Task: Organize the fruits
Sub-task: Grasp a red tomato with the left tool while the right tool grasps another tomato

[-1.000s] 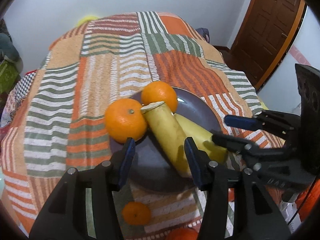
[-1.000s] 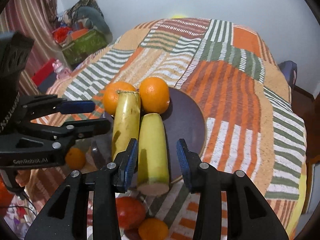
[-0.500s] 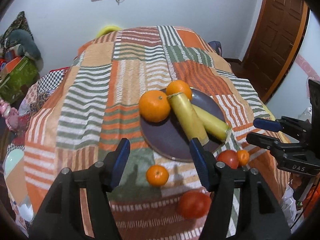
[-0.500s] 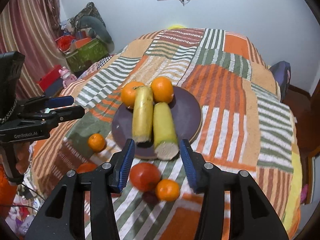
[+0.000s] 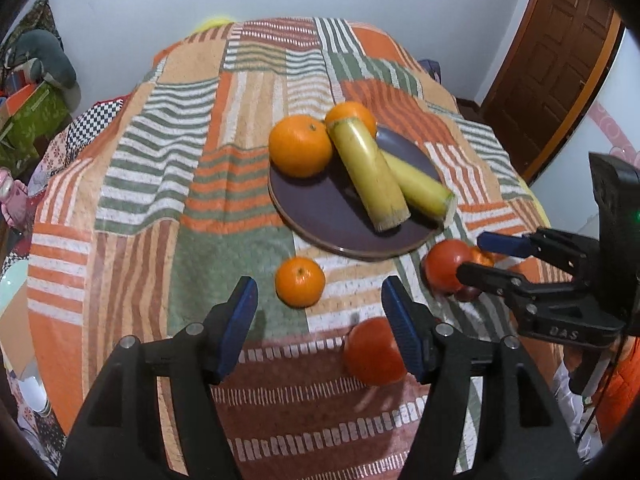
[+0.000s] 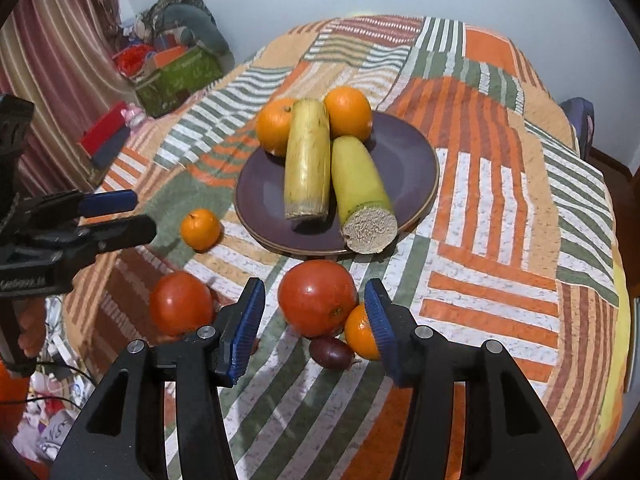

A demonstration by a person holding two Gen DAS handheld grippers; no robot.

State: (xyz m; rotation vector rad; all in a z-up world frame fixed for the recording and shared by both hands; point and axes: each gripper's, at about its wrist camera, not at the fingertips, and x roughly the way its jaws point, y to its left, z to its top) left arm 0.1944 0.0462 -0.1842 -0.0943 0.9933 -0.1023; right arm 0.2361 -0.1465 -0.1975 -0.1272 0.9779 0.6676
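Observation:
A dark purple plate (image 5: pixel 320 216) (image 6: pixel 412 168) on the striped cloth holds two oranges (image 5: pixel 300 151) (image 6: pixel 347 113) and two yellow cut stalks (image 5: pixel 372 172) (image 6: pixel 308 160). On the cloth in front lie a small orange (image 5: pixel 300 282) (image 6: pixel 200 229), two red tomatoes (image 5: pixel 374 352) (image 6: pixel 317 298), another small orange (image 6: pixel 360 338) and a small dark fruit (image 6: pixel 330 352). My left gripper (image 5: pixel 320 320) is open and empty above the cloth just behind the small orange. My right gripper (image 6: pixel 312 332) is open and empty, its fingers either side of a tomato but above it.
The table is round, its edge falling away close below both grippers. A wooden door (image 5: pixel 552 60) stands at the right. Boxes and clutter (image 6: pixel 176 68) lie on the floor at the left, by a striped curtain (image 6: pixel 60 60).
Both grippers have pulled back from the plate and risen. Both jaws, which stood around the stalks, have opened wider. The loose fruits in front of the plate have come into view.

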